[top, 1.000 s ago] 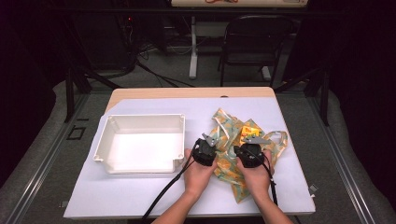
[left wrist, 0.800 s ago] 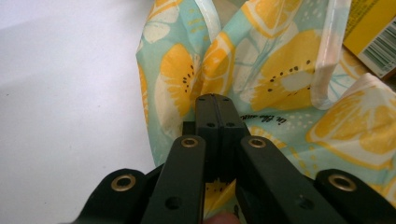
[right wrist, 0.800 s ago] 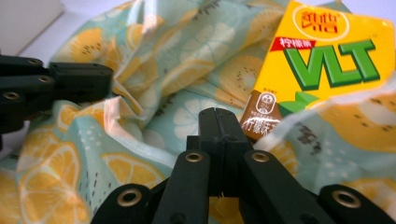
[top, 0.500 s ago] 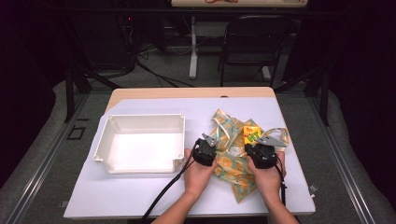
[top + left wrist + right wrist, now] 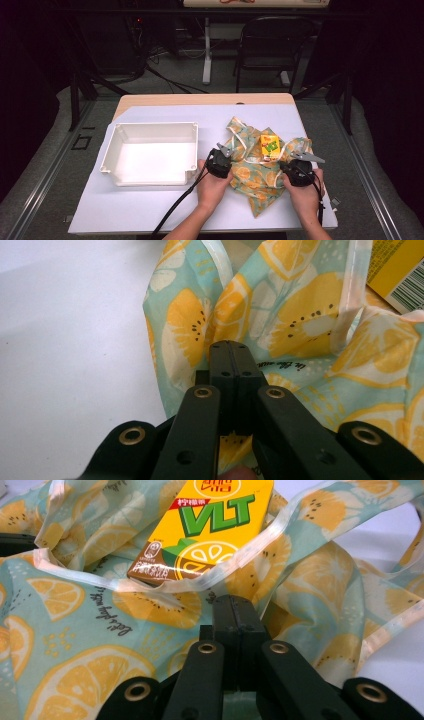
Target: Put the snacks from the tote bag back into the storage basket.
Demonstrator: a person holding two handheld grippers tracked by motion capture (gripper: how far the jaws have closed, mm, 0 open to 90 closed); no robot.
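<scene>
Between the two hands on the worktop (image 5: 150, 210), the lemon-print bag (image 5: 250, 172) lies spread left-to-right. Left hand-held gripper (image 5: 231, 347) and right hand-held gripper (image 5: 235, 602) each pinch its fabric; the yellow carton (image 5: 270, 145) sits just beyond, nearer the right.

Dark room. A folding chair (image 5: 276, 47) and a white desk leg (image 5: 206, 52) stand behind the table (image 5: 150, 210). Grey floor (image 5: 45, 165).
</scene>
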